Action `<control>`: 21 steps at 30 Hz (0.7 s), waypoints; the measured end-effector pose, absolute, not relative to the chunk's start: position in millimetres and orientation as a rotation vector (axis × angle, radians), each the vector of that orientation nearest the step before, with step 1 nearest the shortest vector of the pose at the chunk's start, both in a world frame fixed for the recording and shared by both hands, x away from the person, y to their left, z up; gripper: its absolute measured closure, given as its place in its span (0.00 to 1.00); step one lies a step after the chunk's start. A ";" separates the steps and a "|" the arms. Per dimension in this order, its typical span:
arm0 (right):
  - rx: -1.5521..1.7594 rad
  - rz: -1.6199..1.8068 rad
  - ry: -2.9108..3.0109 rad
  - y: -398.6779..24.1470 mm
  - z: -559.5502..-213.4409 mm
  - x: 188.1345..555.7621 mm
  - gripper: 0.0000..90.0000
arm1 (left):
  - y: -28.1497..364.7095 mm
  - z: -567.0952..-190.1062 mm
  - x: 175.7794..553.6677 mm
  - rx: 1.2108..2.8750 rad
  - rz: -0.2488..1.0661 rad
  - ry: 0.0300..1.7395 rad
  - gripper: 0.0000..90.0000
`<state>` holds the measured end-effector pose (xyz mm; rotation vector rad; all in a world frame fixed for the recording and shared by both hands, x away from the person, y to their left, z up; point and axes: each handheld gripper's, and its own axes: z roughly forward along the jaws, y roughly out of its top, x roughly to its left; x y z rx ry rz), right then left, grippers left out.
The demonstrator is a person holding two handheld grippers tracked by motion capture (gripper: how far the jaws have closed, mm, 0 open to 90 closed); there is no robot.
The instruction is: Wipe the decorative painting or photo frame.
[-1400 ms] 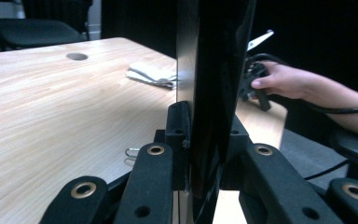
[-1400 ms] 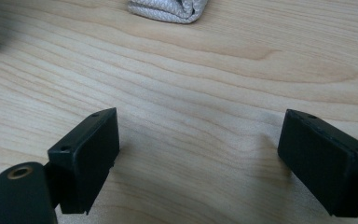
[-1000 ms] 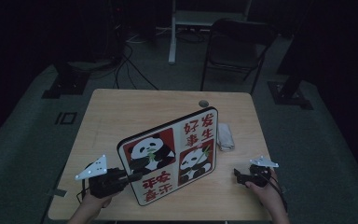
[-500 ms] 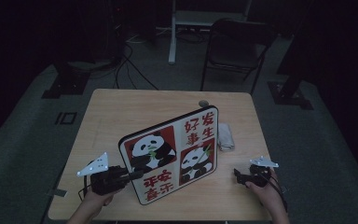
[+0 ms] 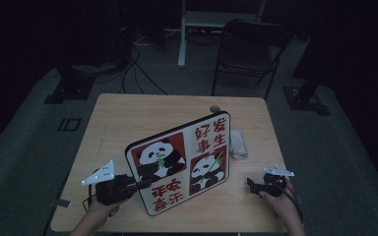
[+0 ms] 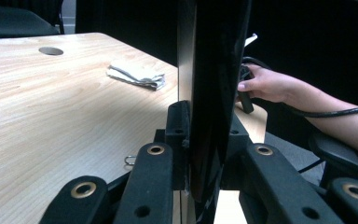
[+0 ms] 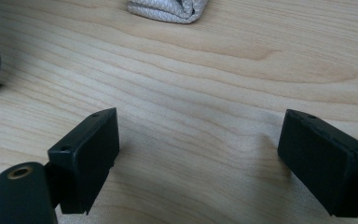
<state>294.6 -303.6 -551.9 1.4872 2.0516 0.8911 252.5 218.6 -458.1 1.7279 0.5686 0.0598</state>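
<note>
A light wooden bench (image 5: 128,123) is seen from above, and on it a panda-printed board (image 5: 179,162) is stood on edge, tilted, near the person's side. Its lower left edge is clamped by the left hand-held gripper (image 5: 137,185), whose jaws are closed on it from both faces (seen edge-on in the left gripper view (image 6: 209,93)). The right hand-held gripper (image 5: 254,185) is rested on the bench well apart from the board, its jaws held wide over bare wood. A folded white cloth (image 5: 238,143) lies just beside the board's right edge.
</note>
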 end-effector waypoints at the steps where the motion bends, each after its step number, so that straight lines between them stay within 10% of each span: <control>1: 1.489 0.890 2.050 -303.6 -551.8 294.7 0.13 | 218.7 -458.4 252.8 1.726 0.057 0.568 0.88; 21: 1.434 0.960 2.031 -294.6 -525.4 353.1 0.31 | 218.1 -458.8 250.9 1.722 0.062 0.574 0.88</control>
